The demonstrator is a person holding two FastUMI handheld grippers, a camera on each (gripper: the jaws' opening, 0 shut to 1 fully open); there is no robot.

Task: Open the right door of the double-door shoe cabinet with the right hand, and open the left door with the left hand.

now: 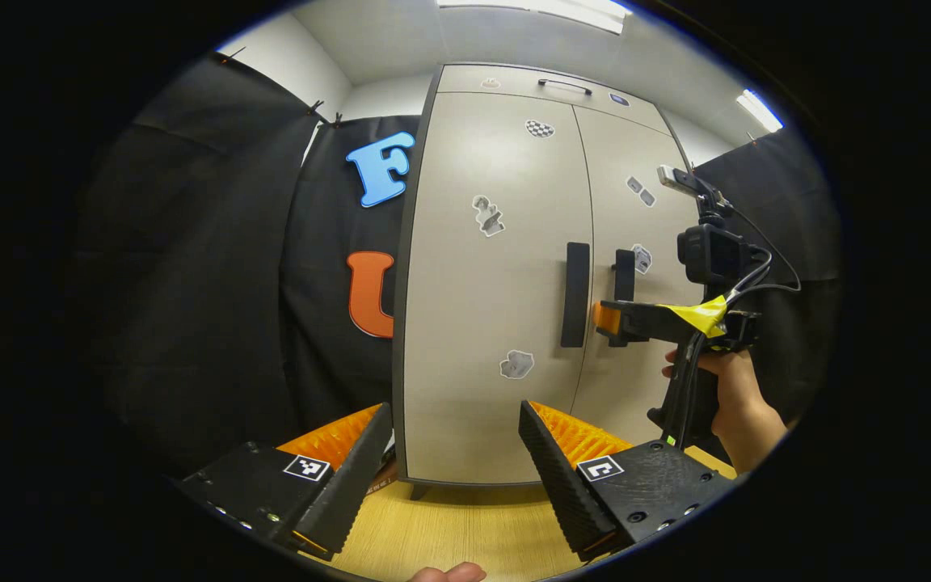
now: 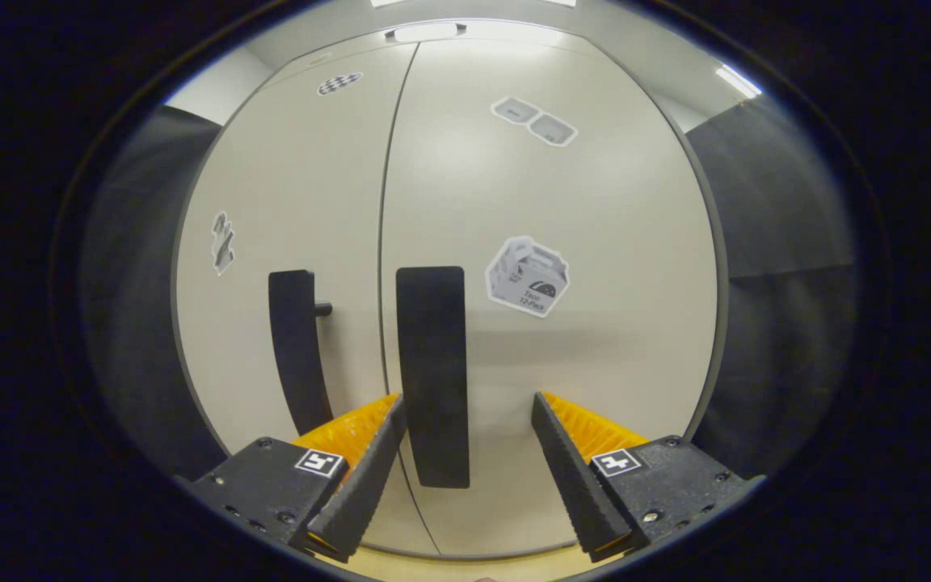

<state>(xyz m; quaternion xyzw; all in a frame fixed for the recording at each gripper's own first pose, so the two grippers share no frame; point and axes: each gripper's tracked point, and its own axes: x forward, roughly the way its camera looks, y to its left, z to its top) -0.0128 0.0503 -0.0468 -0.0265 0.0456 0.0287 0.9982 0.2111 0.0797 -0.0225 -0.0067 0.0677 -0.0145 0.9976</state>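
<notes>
Black cloth is hung around the booth, and a pale wooden counter [image 1: 465, 529] is seen beneath the double-door shoe cabinet [image 1: 498, 267], which stands upright at the back with both doors closed. Stickers are scattered over its fronts, and a dark vertical handle is fixed to each door beside the centre seam.

In the right gripper view, the right gripper [image 2: 465, 469] is held close to the right door [image 2: 562, 323], its jaws released and spread on either side of the lower part of the right handle [image 2: 431, 372]. The handle is framed between the jaws but is not pressed by either; it lies nearer the left-hand jaw in that view. This placement is judged to be preparation for closing on the handle so the door can be pulled outward. The same gripper is seen in the left gripper view at the handles, carried by a hand [image 1: 728, 396].

The left gripper [image 1: 453, 477] is held well back from the cabinet above the counter, jaws released and holding nothing, pointed towards the left door [image 1: 490, 323] and its left handle [image 1: 575, 295]. It is probably kept back so that room is left for the right door to swing first.
</notes>
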